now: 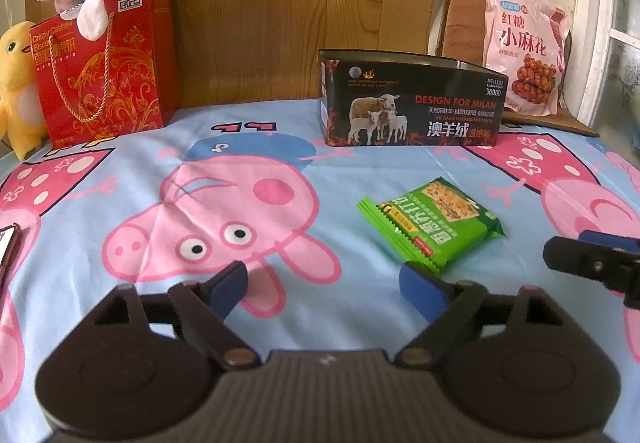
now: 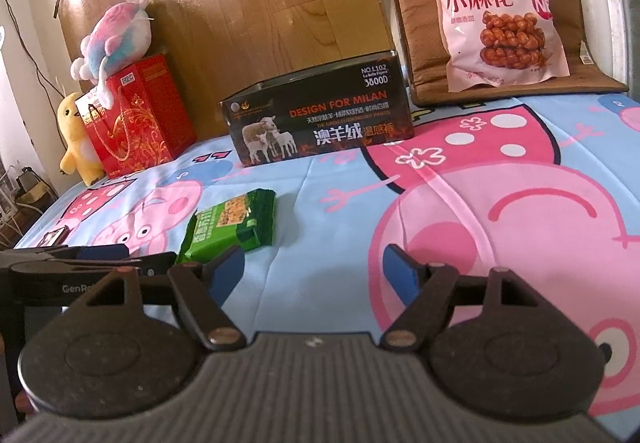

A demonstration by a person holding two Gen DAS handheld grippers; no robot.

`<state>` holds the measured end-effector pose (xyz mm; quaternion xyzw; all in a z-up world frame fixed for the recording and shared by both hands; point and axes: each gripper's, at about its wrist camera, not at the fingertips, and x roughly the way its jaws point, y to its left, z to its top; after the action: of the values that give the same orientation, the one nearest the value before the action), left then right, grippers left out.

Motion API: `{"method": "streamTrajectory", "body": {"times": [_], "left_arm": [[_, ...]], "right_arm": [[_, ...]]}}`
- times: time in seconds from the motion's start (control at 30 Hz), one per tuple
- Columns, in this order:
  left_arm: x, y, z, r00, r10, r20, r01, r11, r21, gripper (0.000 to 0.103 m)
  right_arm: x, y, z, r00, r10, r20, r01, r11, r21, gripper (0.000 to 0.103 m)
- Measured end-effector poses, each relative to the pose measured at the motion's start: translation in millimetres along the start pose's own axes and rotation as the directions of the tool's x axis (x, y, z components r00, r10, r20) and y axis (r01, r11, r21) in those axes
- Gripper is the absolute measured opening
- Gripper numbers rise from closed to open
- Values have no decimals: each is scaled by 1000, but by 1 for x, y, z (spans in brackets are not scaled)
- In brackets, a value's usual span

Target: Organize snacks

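Both grippers, left (image 1: 324, 283) and right (image 2: 314, 269), hover released, holding nothing. Judging by this, pickup comes first: grasp the green packet (image 1: 430, 227), then carry it to the box (image 1: 412, 103).

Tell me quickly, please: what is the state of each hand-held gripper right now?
Left hand-held gripper: open, holding nothing; flat green plastic cracker packet lies just ahead of its right finger.
Right hand-held gripper: open, holding nothing.

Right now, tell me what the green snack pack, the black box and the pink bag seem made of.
Green snack pack: thin plastic film, glossy, with crimped serrated ends.
Black box: probably printed cardboard, possibly tin; sharp edges, open top, slight sheen.
Pink bag: soft plastic pouch, satin finish, puffed and wrinkled.
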<state>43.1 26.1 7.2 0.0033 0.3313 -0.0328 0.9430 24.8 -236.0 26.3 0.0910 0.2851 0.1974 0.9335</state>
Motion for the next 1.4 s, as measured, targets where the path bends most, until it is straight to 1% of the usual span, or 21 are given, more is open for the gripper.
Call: {"method": "streamTrajectory", "body": {"times": [0.17, 0.27, 0.67, 0.93, 1.07, 1.4], "left_arm": [[1, -1, 0, 1000, -1, -2, 1, 1000, 4, 89], [3, -2, 0, 1000, -21, -21, 21, 1000, 19, 103], [6, -2, 2, 999, -19, -33, 20, 999, 50, 103], [6, -4, 1, 999, -10, -32, 12, 999, 53, 103], [7, -3, 3, 999, -15, -45, 17, 998, 58, 103], [6, -2, 2, 999, -22, -42, 24, 998, 64, 103]], "right_arm": [[0, 1, 0, 1000, 0, 1, 0, 1000, 0, 78], [-1, 1, 0, 1000, -1, 2, 1, 1000, 0, 78], [-2, 0, 1, 1000, 9, 9, -9, 1000, 2, 79], [-3, -4, 1, 1000, 23, 17, -23, 1000, 9, 79], [-4, -6, 1, 999, 30, 22, -31, 999, 13, 80], [-6, -7, 1, 999, 45, 31, -45, 999, 13, 82]]}}
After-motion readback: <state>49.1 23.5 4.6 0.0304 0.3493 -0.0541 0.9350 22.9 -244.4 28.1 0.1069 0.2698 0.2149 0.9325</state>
